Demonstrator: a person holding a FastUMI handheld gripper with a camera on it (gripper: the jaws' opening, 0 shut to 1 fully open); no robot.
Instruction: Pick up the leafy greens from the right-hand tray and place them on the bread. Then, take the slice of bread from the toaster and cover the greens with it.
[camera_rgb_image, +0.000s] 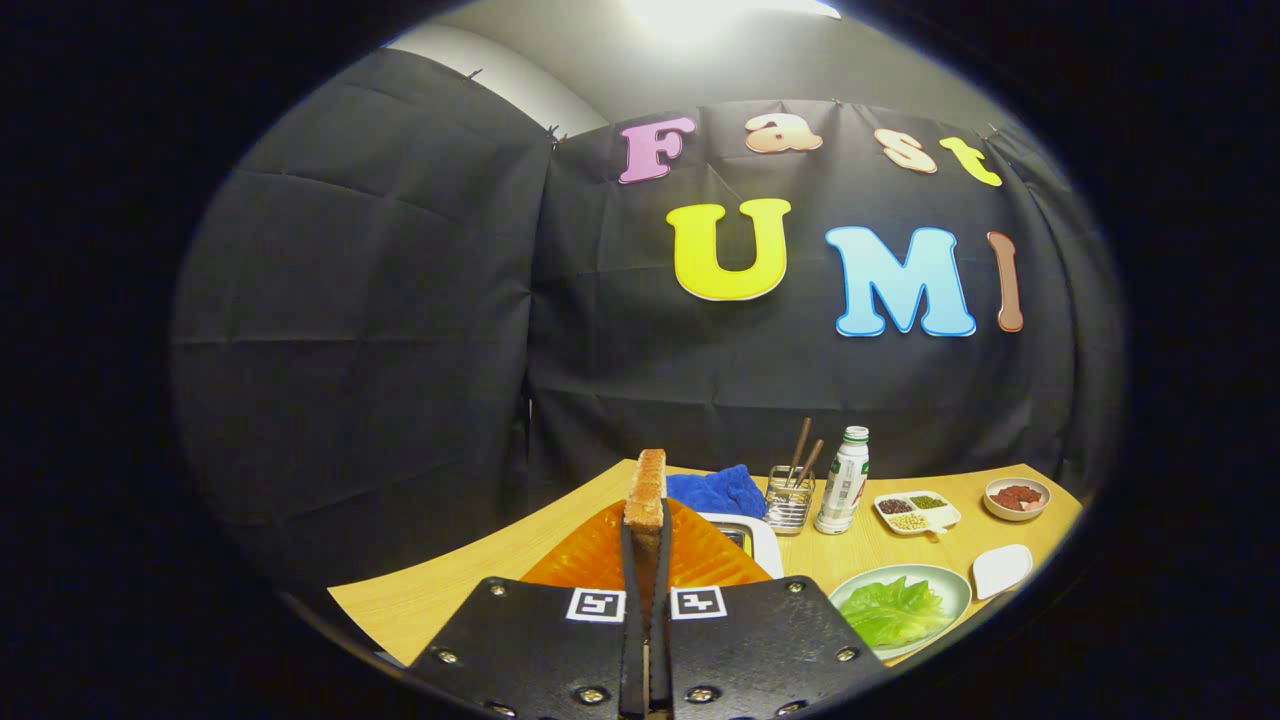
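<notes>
hand-held gripper (646, 560) is clamped on a slice of bread (647, 495), both fingers pressing its flat faces. the slice stands on edge, long axis upright, thin edge toward the camera, raised above an orange plate (590, 555); judged, this grip keeps it clear for laying flat. the toaster (745, 535) sits just beyond the plate. leafy greens (893, 612) lie on a pale green plate (950, 585) on the table (470, 580), right of the fingers. whether a base slice or more greens lie on the orange plate is hidden.
</notes>
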